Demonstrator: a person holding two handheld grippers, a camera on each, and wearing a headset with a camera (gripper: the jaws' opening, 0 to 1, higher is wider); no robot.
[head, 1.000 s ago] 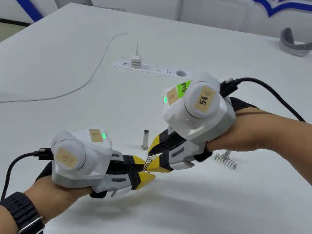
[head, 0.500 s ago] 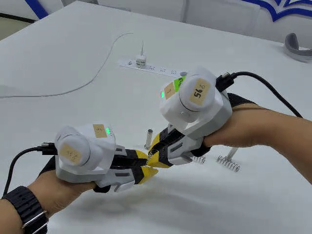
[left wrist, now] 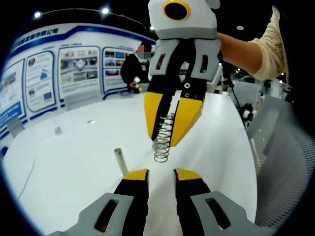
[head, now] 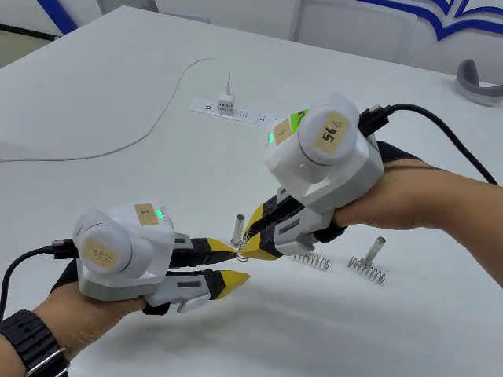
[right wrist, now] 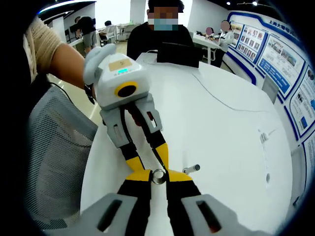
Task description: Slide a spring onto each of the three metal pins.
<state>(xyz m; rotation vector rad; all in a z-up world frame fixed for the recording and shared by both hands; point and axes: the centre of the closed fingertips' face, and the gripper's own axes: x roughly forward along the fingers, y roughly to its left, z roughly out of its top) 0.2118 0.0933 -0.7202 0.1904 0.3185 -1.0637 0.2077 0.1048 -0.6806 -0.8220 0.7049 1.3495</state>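
**Spring gripped, pin close by: a tip-over or a slip are the risks**

Our right gripper (head: 251, 251) is clamped on a spring (left wrist: 164, 140), which hangs out below its yellow tips with the free end bare. Our left gripper (head: 237, 264) faces it tip to tip, jaws parted and nothing between them. From the head view we cannot tell whether its upper jaw touches the spring.

An upright pin (head: 238, 229) stands just behind the right gripper's tips, bare and unsupported on the table (head: 118, 102).

We see three ways this could go wrong:

- The pin looks slim and free-standing. If a jaw or the spring's end comes in off-centre, it could knock the pin flat.
- The spring is held only across its coils. A sideways snag on the pin's rim could bend it or flick it out of the jaws.
- The left gripper's jaws sit very near. A small drift could nudge the spring off line.

Off to the right gripper's far side lie a loose spring (head: 313, 260) and a second pin (head: 374, 250). Both are well apart from the tips.
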